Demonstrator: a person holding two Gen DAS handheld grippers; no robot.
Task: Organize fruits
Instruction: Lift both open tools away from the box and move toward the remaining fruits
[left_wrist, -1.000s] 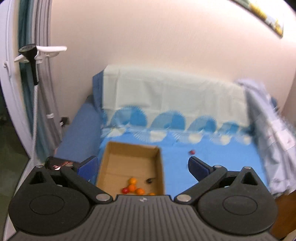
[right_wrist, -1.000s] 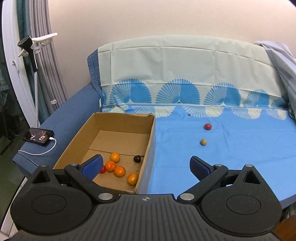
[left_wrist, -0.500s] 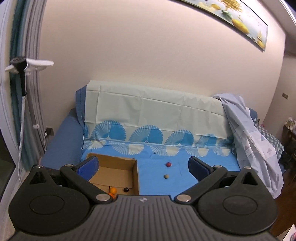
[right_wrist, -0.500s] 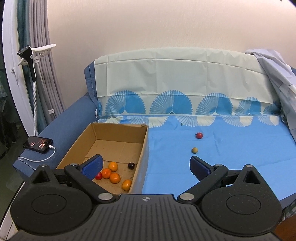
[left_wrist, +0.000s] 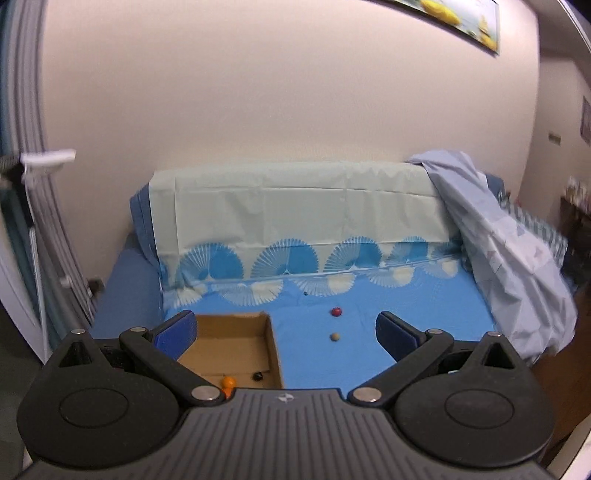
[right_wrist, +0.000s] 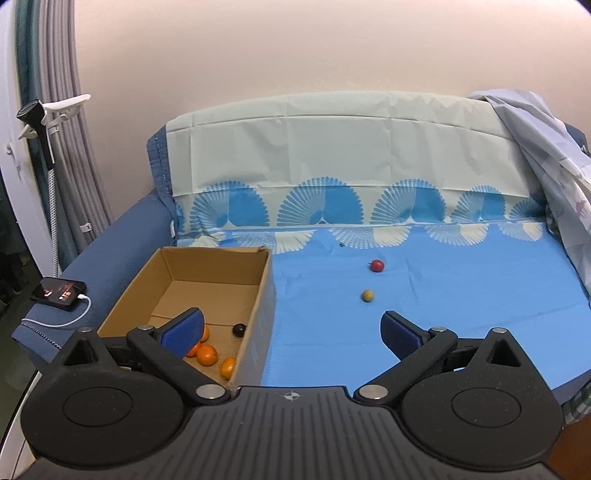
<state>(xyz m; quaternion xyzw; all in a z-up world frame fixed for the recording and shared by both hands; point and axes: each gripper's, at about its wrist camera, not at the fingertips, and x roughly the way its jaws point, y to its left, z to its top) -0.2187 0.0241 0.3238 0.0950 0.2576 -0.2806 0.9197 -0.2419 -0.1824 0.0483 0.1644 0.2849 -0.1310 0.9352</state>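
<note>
Because the sofa (right_wrist: 443, 295) serves as the work surface, the cardboard box (right_wrist: 258, 295) sits at its left as the collection bin, oranges (right_wrist: 207, 355) inside. Red fruit (right_wrist: 377, 265) and tan fruit (right_wrist: 367, 295) lie loose nearby. Left gripper (left_wrist: 286, 328) and right gripper (right_wrist: 291, 328) hover well back, jaws spread, empty.

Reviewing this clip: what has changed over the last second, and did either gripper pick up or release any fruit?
Both grippers pulled back from the sofa, the left gripper more: the cardboard box now looks smaller and sits lower in its view. Nothing was grasped or released; both, the right gripper included, stay open and empty. The red fruit and tan fruit lie unmoved on the blue cover.
</note>
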